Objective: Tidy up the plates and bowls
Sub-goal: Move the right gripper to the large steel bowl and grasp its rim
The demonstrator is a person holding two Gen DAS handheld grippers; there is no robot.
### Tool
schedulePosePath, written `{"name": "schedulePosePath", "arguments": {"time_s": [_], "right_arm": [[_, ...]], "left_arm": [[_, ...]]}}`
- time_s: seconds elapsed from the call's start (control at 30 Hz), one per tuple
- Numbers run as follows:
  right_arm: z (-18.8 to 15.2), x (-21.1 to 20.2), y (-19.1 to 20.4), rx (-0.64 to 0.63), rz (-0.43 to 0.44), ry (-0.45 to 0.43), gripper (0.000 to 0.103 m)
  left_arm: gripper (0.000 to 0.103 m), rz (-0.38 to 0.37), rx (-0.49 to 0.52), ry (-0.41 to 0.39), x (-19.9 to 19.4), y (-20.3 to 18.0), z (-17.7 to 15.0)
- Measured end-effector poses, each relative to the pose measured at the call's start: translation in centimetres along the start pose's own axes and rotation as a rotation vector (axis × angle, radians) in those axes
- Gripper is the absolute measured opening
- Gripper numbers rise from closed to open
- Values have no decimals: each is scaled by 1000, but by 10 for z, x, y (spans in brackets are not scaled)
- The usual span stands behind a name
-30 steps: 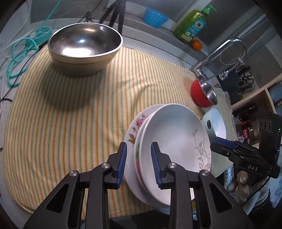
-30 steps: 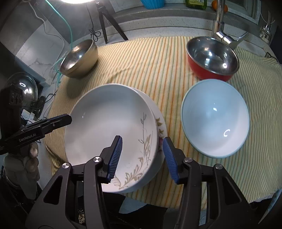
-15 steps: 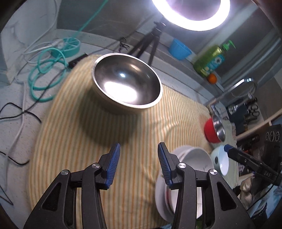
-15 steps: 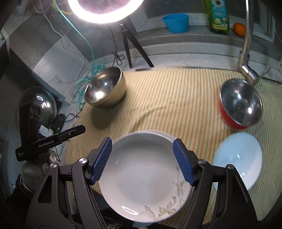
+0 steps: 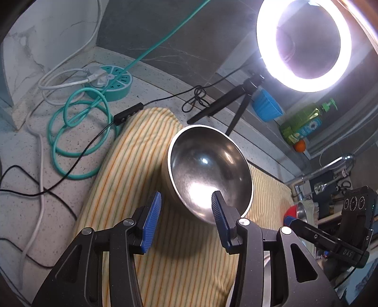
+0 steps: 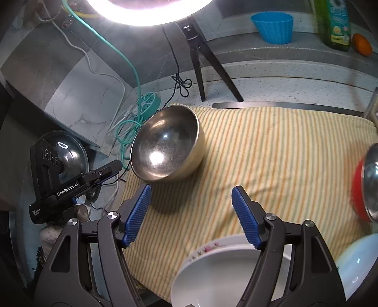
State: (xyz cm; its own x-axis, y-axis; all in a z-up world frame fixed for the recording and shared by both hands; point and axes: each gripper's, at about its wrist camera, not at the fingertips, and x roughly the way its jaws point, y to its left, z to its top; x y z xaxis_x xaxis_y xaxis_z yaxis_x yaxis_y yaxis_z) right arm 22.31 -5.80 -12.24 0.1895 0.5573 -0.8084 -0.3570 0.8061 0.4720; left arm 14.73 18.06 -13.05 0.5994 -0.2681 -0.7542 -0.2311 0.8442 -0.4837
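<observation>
A steel bowl [image 5: 208,170] stands on the striped cloth [image 5: 132,165] at its far left end. My left gripper [image 5: 186,219] is open just short of the bowl's near rim, with nothing gripped. From the right wrist view, the steel bowl [image 6: 165,144] lies ahead and to the left. My right gripper [image 6: 191,212] is open over bare cloth [image 6: 271,153], holding nothing. Below its fingers lies a white plate [image 6: 224,271] stacked on a flowered plate [image 6: 208,248]. A red bowl [image 6: 363,186] and a pale blue bowl [image 6: 356,266] sit at the right edge.
A ring light [image 5: 304,42] on a black tripod [image 6: 200,59] stands behind the cloth. Teal and white cables [image 5: 78,122] and a power strip [image 5: 113,82] lie left of it. A blue cup [image 6: 274,26], soap bottle [image 6: 333,21] and orange [image 6: 361,44] line the back ledge.
Both grippers have drawn away from the stacked plates and swung left toward the steel bowl. Their jaws stand wider than a second ago. The plates now lie low in both views.
</observation>
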Motion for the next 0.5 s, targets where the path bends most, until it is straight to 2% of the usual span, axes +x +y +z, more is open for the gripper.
{"name": "schedulePosePath", "arguments": {"time_s": [0.1, 0.2, 0.37, 0.5], "right_arm": [[8, 17, 2, 14, 6, 12, 73], [18, 34, 0, 32, 17, 36, 64], [28, 58, -4, 66, 17, 72, 59], [32, 71, -9, 95, 31, 101, 49]], "left_arm": [[43, 3, -19, 8, 8, 5, 8], [43, -3, -42, 16, 14, 12, 12], [43, -7, -52, 42, 24, 18, 14], [40, -1, -85, 60, 29, 23, 15]]}}
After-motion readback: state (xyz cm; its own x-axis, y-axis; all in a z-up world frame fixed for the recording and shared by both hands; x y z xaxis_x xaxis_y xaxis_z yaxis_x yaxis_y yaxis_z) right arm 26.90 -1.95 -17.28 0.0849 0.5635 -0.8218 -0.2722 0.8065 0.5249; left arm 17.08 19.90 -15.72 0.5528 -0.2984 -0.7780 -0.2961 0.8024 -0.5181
